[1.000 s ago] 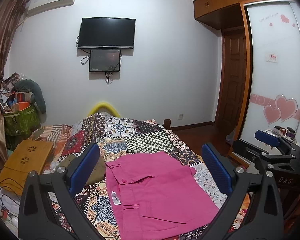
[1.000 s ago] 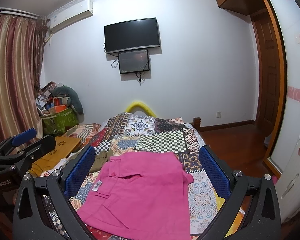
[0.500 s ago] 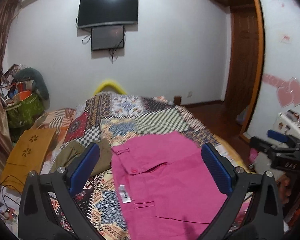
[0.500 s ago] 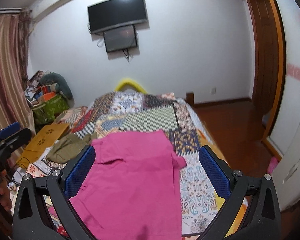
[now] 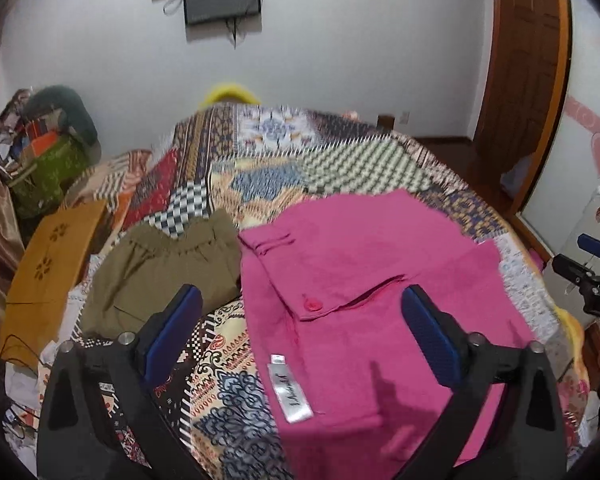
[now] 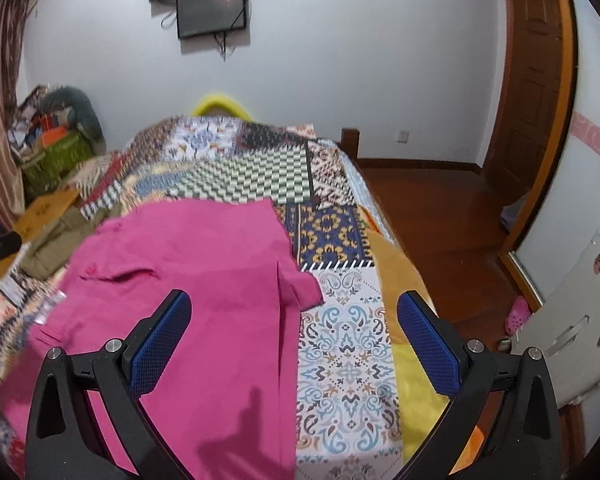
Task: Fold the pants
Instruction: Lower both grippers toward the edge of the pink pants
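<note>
Pink pants (image 5: 360,280) lie flat on the patchwork bedspread (image 5: 260,148), waist towards the left with a white label (image 5: 294,392) showing. My left gripper (image 5: 300,300) hovers over their waist; its jaws are closing, still wide, and the pads touch nothing. In the right wrist view the pink pants (image 6: 204,264) fill the lower left. My right gripper (image 6: 294,302) hangs open above their right edge and the bedspread (image 6: 340,360), gripping nothing. The right gripper (image 5: 592,264) also shows at the far right of the left wrist view.
An olive garment (image 5: 164,264) lies left of the pants. A wooden lap table (image 5: 52,264) rests at the bed's left side. Bags are piled in the left corner (image 5: 48,152). The wood floor (image 6: 440,208) and a white appliance (image 6: 572,332) lie to the right of the bed.
Both grippers have dropped and tilted down towards the bed, so the pants look larger and closer. The left jaws have narrowed slightly. The pants have not moved.
</note>
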`<state>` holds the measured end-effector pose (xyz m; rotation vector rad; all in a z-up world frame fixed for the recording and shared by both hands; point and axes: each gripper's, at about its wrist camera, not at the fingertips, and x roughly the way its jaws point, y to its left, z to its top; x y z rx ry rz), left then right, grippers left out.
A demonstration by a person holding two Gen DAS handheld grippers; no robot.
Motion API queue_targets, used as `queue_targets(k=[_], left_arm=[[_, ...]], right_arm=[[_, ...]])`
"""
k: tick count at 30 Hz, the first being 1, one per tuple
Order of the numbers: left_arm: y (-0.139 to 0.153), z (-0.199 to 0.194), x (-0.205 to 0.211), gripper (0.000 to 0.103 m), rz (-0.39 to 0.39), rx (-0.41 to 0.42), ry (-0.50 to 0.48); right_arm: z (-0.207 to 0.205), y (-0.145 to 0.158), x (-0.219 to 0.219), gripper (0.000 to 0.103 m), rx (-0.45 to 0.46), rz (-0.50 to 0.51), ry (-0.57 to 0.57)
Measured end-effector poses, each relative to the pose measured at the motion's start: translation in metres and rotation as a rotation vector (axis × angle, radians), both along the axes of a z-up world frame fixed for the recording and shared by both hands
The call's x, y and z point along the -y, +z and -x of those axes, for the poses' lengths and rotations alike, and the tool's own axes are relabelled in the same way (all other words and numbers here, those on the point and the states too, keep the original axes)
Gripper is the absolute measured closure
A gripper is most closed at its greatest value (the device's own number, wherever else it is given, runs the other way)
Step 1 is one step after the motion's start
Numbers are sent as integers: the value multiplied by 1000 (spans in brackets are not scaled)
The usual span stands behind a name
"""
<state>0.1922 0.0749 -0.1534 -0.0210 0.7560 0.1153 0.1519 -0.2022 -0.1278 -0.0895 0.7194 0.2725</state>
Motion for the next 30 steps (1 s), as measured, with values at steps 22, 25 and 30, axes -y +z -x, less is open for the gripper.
queue_targets(k=[22,25,30], left_arm=[[-88,-44,-25,57,211,-281,-70],[-91,-46,-23,58,225,-294,-82],[-94,-49,-27,70,293,-307,-99]], right_arm=[[-67,-75,-26,65,-262,-64,166],[-70,-80,-29,68,-277,-70,174],[-72,-87,-32,84,-310,-94,201]])
